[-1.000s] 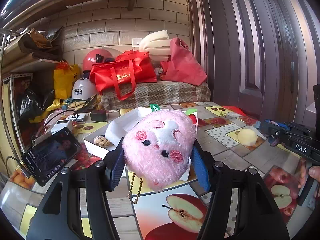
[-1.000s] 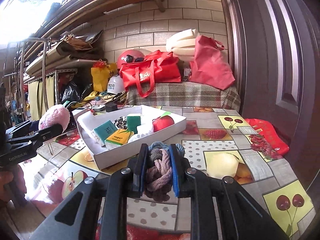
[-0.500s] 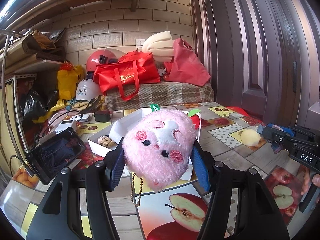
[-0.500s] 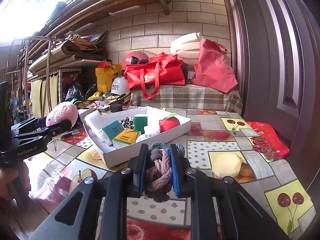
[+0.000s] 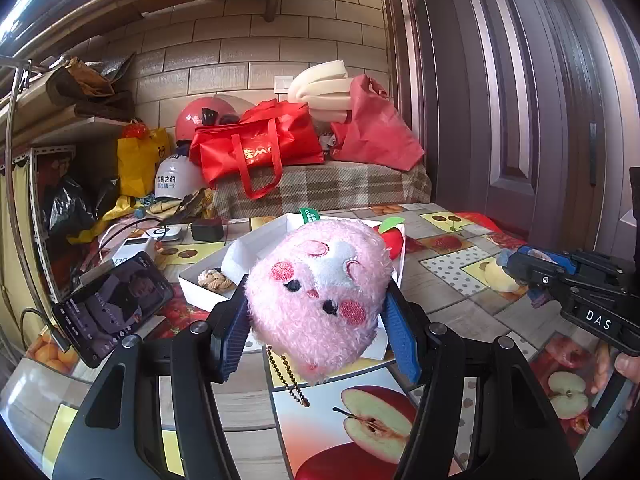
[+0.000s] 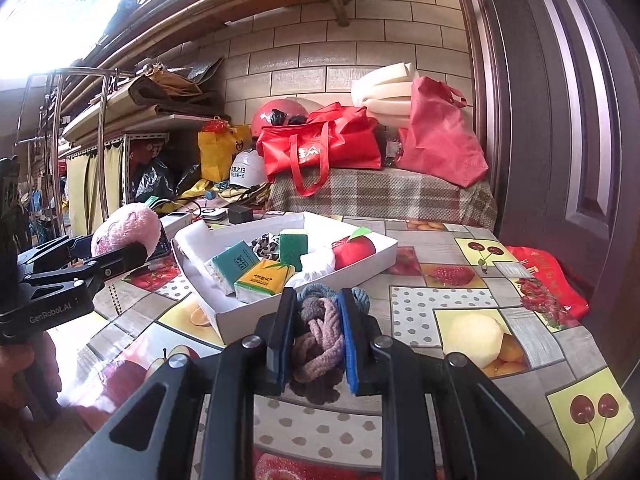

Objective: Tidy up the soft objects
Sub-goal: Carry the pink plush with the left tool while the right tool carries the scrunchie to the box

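Observation:
My left gripper [image 5: 316,320] is shut on a pink plush toy [image 5: 320,288] with a bead chain hanging under it, held above the table in front of the white box [image 5: 192,285]. The right wrist view has this gripper [image 6: 120,258] and the plush [image 6: 124,226] at the left. My right gripper [image 6: 317,332] is shut on a knotted bundle of pink, grey and blue soft cords [image 6: 320,328], just in front of the white box [image 6: 248,320]. It shows at the right in the left wrist view [image 5: 520,266]. The box holds tissue packs, a green sponge, a red plush apple and a braided knot.
A phone [image 5: 112,312] leans on a stand at the table's left, with chargers and cables behind it. A red bag [image 6: 548,280] lies at the table's right edge by the door. Behind the table a plaid-covered bench [image 6: 380,196] carries red bags and helmets.
Both grippers keep their hold. The right gripper has drifted slightly; the left one and the plush stay where they were.

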{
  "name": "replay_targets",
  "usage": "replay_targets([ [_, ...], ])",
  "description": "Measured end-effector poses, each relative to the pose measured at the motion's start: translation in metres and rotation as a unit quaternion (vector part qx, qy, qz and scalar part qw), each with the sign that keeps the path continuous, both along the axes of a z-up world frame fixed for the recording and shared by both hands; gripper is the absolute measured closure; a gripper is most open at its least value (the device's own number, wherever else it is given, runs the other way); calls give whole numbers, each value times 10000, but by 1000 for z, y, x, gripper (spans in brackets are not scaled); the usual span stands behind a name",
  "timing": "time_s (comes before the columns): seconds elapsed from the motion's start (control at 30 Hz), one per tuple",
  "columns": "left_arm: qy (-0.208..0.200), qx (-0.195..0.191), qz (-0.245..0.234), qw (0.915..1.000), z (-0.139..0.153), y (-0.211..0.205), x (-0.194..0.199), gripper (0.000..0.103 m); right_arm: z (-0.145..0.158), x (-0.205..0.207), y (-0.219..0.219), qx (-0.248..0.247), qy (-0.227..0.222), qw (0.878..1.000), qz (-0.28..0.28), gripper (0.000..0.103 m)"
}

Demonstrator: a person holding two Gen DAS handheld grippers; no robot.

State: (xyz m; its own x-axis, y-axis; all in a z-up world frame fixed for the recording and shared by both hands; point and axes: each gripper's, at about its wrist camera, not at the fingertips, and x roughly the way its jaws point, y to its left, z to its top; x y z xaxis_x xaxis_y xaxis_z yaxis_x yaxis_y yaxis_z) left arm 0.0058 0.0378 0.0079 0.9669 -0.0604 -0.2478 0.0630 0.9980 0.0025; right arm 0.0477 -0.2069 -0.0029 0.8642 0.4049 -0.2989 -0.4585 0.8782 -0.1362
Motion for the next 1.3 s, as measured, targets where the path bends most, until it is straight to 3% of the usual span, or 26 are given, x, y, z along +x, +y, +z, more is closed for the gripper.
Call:
replay_targets([
  [0.77,46,-64,397,9992,0,20,19,42,-2,12,14,-82,38,9999,76,83],
  [1.3,80,-38,389,9992,-1,20,23,42,-1,28,31,-181,-45,9997,156,83],
])
